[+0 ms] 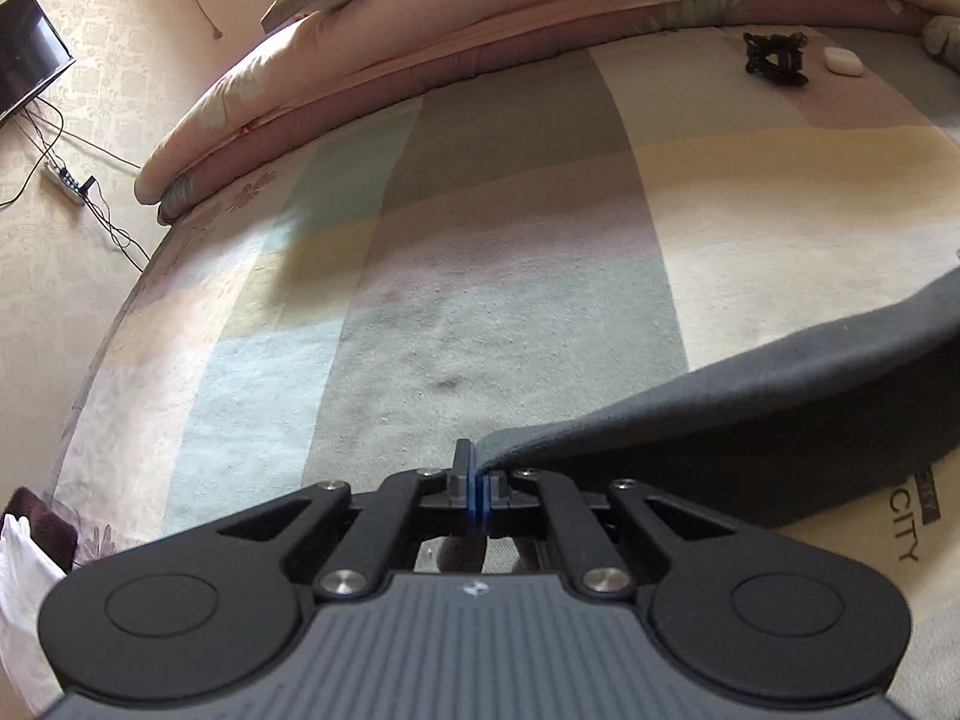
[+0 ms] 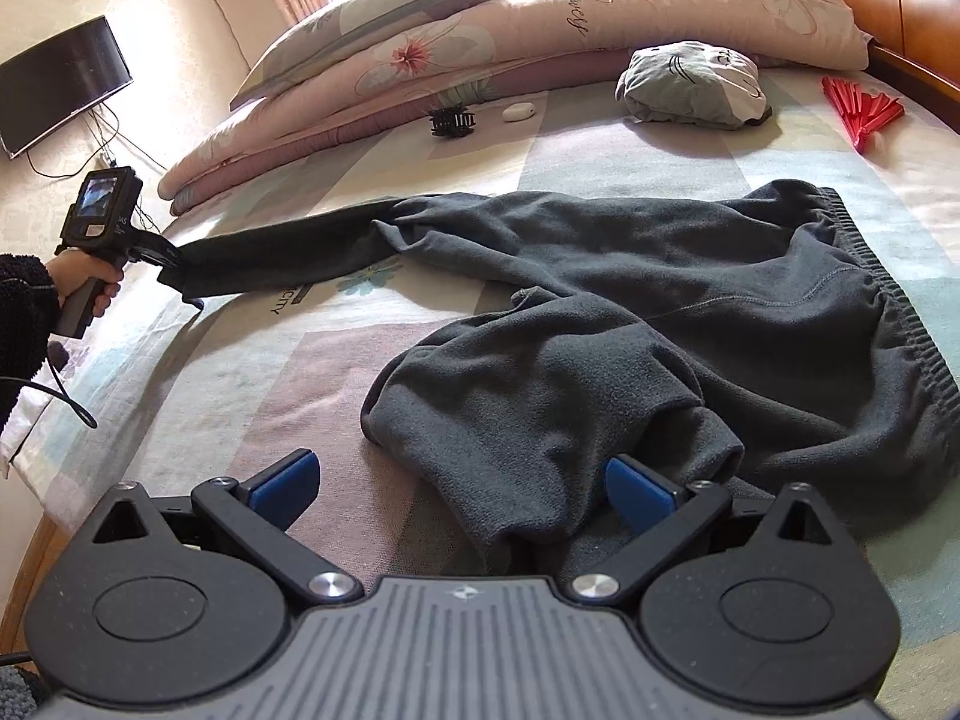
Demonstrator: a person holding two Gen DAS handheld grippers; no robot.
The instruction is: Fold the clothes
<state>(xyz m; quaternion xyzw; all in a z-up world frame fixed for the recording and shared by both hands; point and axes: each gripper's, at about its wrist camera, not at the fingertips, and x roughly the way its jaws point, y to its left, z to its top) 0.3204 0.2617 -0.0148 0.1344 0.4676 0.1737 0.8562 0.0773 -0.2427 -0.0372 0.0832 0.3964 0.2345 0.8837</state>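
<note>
Dark grey fleece trousers (image 2: 660, 300) lie spread across the bed, waistband at the right. One leg (image 2: 270, 252) stretches out to the left, lifted slightly off the sheet. My left gripper (image 1: 478, 480) is shut on that leg's cuff (image 1: 750, 396), which trails off to the right in the left wrist view; the right wrist view shows the same gripper (image 2: 165, 258) in a hand. The other leg is crumpled near the front. My right gripper (image 2: 462, 489) stands open right over its bunched cuff (image 2: 516, 456), blue pads (image 2: 288, 480) wide on either side.
A folded floral quilt (image 2: 480, 42) and pillow fill the back of the bed. A black clip (image 2: 453, 120), a white case (image 2: 519, 112), a grey bundle (image 2: 690, 84) and a red fan (image 2: 858, 111) lie beyond the trousers. A television (image 2: 60, 84) hangs on the left wall.
</note>
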